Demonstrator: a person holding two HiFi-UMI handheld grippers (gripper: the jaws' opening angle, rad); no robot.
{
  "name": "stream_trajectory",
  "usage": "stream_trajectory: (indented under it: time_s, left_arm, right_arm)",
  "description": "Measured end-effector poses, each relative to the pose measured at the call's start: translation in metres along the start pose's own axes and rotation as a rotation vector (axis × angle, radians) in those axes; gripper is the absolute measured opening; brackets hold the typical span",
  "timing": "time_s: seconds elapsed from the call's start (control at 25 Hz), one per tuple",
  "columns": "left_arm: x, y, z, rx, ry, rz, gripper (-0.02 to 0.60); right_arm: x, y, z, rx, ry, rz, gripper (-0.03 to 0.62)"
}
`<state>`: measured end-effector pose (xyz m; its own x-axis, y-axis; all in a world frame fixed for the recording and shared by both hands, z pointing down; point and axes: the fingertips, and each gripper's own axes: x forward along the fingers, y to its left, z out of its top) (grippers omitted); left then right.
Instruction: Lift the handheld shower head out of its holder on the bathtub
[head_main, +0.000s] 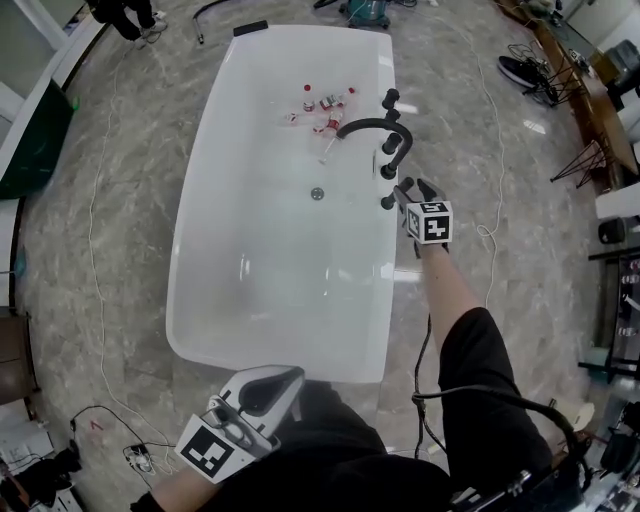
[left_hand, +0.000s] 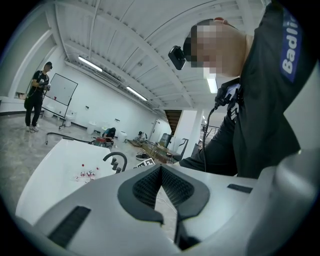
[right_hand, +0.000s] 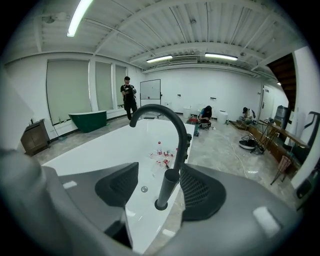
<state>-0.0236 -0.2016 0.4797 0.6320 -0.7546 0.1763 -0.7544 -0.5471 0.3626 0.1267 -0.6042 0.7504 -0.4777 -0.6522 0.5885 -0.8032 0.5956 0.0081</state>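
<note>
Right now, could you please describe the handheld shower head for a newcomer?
Black fittings line the white bathtub's right rim. The handheld shower head is the slim straight stick nearest the person, unlike the arched spout and stubby knobs.

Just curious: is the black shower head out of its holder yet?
In. The shower head stands in its rim holder, between the open right claw.

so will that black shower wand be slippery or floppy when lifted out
Probably rigid: the shower head is a straight, slim black rod standing in its holder. Its smooth round sides may slip under a light grip. Being so thin, it is likely light.
</note>
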Motion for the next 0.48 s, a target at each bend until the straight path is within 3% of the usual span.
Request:
stream_trajectory:
  time_s: [0.48]
  left_arm:
    - [0.001, 0.011, -0.030, -0.028, 0.063, 0.038, 0.000]
  right_arm:
    - [0.051, -0.027, -0.033, 0.102, 0.051, -0.027, 0.229]
